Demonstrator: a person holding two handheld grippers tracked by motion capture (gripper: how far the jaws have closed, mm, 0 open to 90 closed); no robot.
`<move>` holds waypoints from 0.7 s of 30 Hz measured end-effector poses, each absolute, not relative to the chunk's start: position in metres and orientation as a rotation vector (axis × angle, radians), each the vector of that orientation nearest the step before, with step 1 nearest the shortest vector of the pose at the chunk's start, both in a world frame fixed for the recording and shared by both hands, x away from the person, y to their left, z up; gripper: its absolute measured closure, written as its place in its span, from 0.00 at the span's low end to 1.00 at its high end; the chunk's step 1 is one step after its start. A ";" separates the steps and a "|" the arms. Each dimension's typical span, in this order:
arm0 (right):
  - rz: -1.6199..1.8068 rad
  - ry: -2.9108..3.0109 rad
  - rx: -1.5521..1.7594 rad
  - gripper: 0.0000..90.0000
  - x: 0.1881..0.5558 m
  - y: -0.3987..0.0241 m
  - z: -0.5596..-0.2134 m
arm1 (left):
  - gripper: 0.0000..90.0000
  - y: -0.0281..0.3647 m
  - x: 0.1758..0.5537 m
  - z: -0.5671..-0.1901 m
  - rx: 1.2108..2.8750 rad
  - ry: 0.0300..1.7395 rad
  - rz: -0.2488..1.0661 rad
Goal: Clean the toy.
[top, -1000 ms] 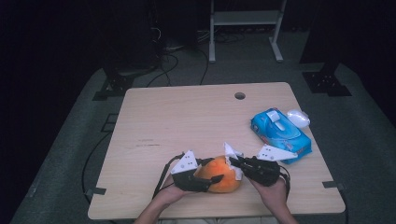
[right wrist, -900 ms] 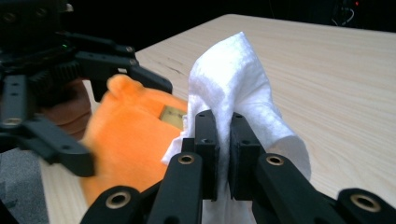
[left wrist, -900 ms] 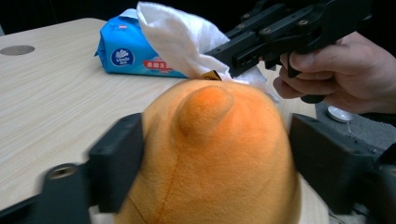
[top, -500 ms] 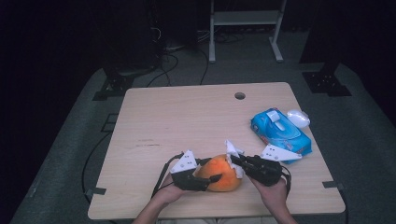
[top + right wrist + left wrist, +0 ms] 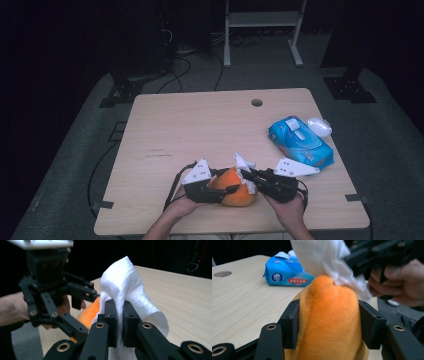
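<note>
Now your left tongs [image 5: 328, 322] have just closed onto the orange plush toy [image 5: 329, 322], steadying it; your right tongs [image 5: 120, 320] clamp the white tissue [image 5: 125, 280] against it for wiping.

Blue tissue pack [image 5: 301, 142] at my two o'clock, white lump [image 5: 319, 126] just beside it, table hole [image 5: 256, 102] at twelve.

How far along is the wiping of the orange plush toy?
Done: a tissue is out of the pack. In hand: the left gripper, jaws just closing, clamps the toy while the right gripper presses the tissue on it. Left: finishing the wipe.
</note>
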State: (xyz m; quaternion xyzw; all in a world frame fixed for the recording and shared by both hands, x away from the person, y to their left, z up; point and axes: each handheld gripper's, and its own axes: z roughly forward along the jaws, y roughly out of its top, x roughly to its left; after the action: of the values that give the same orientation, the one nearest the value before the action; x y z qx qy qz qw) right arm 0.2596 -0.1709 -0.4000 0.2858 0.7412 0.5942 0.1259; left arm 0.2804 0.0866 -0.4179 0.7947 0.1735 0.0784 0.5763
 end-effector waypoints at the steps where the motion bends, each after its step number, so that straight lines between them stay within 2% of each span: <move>1: 1.734 2.153 0.839 0.93 0.259 -0.170 -0.401 | 0.47 0.088 0.280 -0.417 1.862 0.403 0.194; 4: 1.713 2.170 0.919 0.93 0.267 -0.175 -0.413 | 0.43 0.090 0.281 -0.420 1.851 0.416 0.202; 8: 1.690 2.186 0.997 0.93 0.277 -0.179 -0.428 | 0.22 0.095 0.289 -0.427 1.852 0.418 0.169; 11: 1.669 2.185 1.028 0.93 0.281 -0.182 -0.433 | 0.16 0.103 0.295 -0.432 1.850 0.456 0.101; 13: 1.657 2.189 1.060 0.93 0.283 -0.184 -0.436 | 0.18 0.105 0.296 -0.434 1.854 0.458 0.090; 14: 1.656 2.187 1.062 0.93 0.283 -0.183 -0.437 | 0.26 0.104 0.294 -0.433 1.858 0.451 0.104; 17: 1.670 2.153 1.012 0.93 0.278 -0.182 -0.425 | 0.41 0.100 0.290 -0.424 1.865 0.444 0.147; 21: 1.767 2.119 0.885 0.93 0.264 -0.177 -0.404 | 0.44 0.092 0.284 -0.412 1.864 0.422 0.181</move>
State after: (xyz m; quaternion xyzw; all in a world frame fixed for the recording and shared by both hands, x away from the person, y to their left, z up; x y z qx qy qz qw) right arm 0.2640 -0.1765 -0.4043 0.3032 0.7258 0.6053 0.1219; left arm 0.2836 0.0922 -0.4118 0.7955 0.1802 0.0771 0.5734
